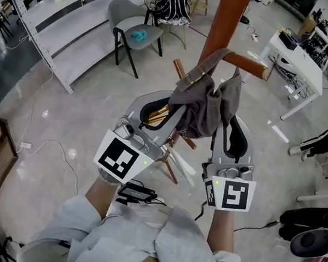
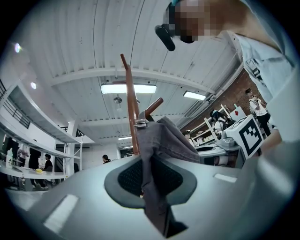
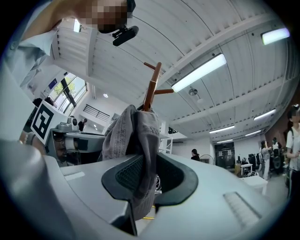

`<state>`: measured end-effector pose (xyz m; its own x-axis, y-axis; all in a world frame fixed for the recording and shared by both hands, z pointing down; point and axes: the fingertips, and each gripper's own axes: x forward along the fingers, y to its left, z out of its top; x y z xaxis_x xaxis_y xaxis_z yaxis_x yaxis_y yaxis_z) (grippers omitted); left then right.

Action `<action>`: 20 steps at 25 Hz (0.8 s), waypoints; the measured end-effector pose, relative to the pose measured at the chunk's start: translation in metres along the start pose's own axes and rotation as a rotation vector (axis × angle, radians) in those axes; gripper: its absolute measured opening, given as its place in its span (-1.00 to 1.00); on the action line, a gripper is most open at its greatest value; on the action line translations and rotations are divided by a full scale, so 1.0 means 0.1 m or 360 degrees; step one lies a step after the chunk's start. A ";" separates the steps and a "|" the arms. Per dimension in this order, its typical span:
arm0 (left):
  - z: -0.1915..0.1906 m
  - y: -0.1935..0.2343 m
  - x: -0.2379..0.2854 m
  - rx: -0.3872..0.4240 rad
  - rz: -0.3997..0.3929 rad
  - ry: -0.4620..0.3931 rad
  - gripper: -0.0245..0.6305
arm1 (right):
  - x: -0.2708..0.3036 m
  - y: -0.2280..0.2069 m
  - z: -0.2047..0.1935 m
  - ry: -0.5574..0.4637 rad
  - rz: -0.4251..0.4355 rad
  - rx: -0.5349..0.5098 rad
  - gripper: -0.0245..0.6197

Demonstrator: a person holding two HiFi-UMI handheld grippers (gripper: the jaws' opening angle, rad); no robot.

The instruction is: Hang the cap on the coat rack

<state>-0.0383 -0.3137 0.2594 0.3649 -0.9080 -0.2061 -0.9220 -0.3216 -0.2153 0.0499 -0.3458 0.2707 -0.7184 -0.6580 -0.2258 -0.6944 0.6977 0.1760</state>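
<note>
Grey cap (image 2: 159, 140) fabric sits right in front of both gripper cameras, pinched in each pair of jaws. On the left gripper (image 2: 150, 178) the jaws are almost together on a thin strip of the cloth. On the right gripper (image 3: 147, 180) they stand a little wider, clamped on a thicker fold. From the head view the cap hangs bunched between the two grippers, held up against the brown pole of the coat rack (image 1: 225, 21). Its buckled strap (image 1: 196, 72) reaches up toward the root of a wooden peg (image 1: 249, 63) (whether the strap is actually over that peg cannot be told). Below the cap the marker cubes (image 1: 118, 156) face the camera, with the person's grey sleeves (image 1: 137, 238) behind them. Beyond, on the pale floor (image 1: 81, 116), a grey chair (image 1: 133, 29) stands up and left of the rack and a white desk (image 1: 295, 61) to its right. A cable (image 1: 57, 155) trails at the left, and a seated person (image 1: 326, 138) shows at the right edge.
</note>
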 end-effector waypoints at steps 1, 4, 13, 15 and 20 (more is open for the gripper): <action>0.01 0.00 0.00 -0.0005 -0.0003 -0.0001 -0.87 | 0.00 0.00 0.01 0.0001 -0.0002 0.0004 -0.67; 0.02 0.01 0.01 -0.0020 -0.0022 0.0000 -0.87 | 0.01 -0.01 0.02 0.0004 -0.0010 0.0010 -0.67; 0.02 0.03 -0.04 -0.0061 -0.0077 0.0014 -0.84 | 0.00 0.03 0.04 0.0057 -0.0083 -0.0032 -0.63; 0.00 0.02 -0.08 -0.0088 -0.0085 0.0011 -0.81 | -0.04 0.03 0.03 0.0064 -0.0112 -0.0024 -0.60; -0.02 0.03 -0.20 -0.0130 -0.0115 -0.0015 -0.69 | -0.14 0.12 0.02 0.0071 -0.0143 -0.0013 -0.50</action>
<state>-0.0480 -0.2972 0.2645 0.4314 -0.8793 -0.2020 -0.9007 -0.4072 -0.1512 0.0517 -0.3280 0.2736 -0.6542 -0.7299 -0.1983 -0.7563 0.6332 0.1645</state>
